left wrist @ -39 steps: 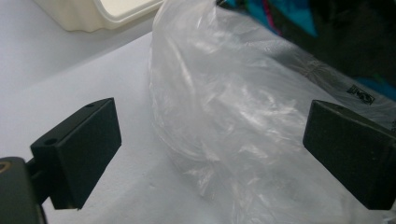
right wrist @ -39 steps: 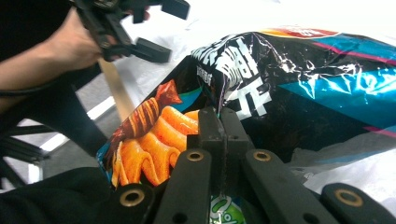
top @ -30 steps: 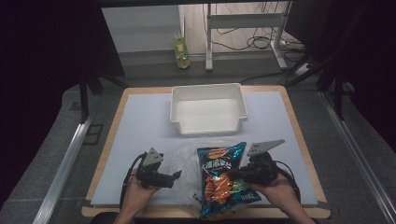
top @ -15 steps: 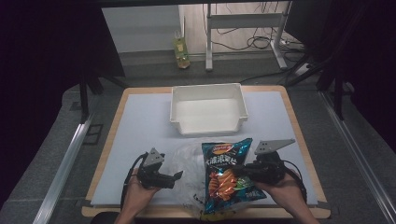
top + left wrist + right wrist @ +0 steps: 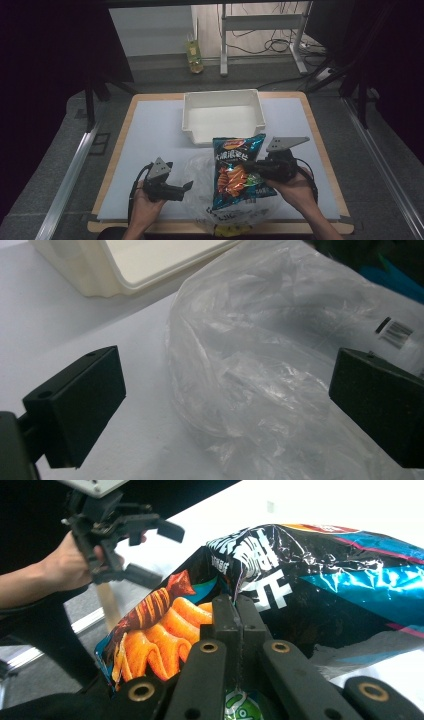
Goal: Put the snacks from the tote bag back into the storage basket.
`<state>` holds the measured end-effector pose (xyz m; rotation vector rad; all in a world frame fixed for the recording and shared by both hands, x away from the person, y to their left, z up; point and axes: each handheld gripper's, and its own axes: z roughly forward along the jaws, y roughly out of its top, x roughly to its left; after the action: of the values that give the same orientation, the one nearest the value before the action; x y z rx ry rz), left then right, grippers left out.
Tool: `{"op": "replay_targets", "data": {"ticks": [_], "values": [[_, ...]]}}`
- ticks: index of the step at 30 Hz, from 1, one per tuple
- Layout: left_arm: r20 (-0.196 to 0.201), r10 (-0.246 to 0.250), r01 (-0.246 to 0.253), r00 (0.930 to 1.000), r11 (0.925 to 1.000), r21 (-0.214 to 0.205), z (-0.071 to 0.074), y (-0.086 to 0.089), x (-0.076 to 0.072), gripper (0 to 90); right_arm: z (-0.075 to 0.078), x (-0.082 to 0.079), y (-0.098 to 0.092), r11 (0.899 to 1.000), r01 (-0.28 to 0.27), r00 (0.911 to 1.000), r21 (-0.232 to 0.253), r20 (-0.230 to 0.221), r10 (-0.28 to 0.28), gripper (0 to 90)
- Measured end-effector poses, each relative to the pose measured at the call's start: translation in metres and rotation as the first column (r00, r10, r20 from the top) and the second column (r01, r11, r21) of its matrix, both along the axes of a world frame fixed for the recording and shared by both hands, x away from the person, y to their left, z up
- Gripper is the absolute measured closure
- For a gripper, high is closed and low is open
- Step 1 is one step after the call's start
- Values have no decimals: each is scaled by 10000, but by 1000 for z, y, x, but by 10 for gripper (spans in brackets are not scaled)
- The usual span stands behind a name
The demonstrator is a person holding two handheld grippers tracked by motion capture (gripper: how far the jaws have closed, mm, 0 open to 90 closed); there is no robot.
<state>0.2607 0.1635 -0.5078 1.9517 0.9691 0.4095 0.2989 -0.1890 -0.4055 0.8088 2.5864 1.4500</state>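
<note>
At the near edge, the left gripper (image 5: 186, 186) waits with jaws wide beside a clear plastic bag (image 5: 280, 385). Right of it, the right gripper (image 5: 235, 602) pinches the snack bag (image 5: 238, 170), apparently lifted over the plastic. Farther off stands a white bin (image 5: 223, 118).

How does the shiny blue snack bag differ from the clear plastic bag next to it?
The shiny blue snack bag is opaque, printed and puffed; the clear crumpled plastic bag is see-through and limp. The snack bag is pinched in the right tongs and raised, while the plastic bag lies on the white table, untouched between the open left tongs. Both are crinkly.
</note>
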Motion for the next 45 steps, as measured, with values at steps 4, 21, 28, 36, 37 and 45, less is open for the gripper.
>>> {"op": "replay_targets", "data": {"ticks": [4,21,28,36,37,45], "values": [[-92,-106,110,9999,9992,390,-1,-3,0,12,0,10,2,9997,139,9998,207,124,-142,900],[-317,-398,406,9987,9989,251,-7,-1,3,7,-1,45,10,9975,509,9966,496,623,-540,900],[-317,-495,506,9983,9981,361,-8,-2,3,7,-1,63,18,9960,612,9953,658,705,-659,900],[-302,-601,612,9977,9975,366,-8,-4,3,7,-6,83,27,9951,737,9945,659,698,-783,900],[-295,-609,620,9977,9973,389,-8,-4,3,7,-7,86,28,9946,758,9942,703,709,-808,900],[-308,-672,685,9973,9968,411,-9,-6,3,8,-6,106,33,9914,879,9915,969,870,-964,900]]}}
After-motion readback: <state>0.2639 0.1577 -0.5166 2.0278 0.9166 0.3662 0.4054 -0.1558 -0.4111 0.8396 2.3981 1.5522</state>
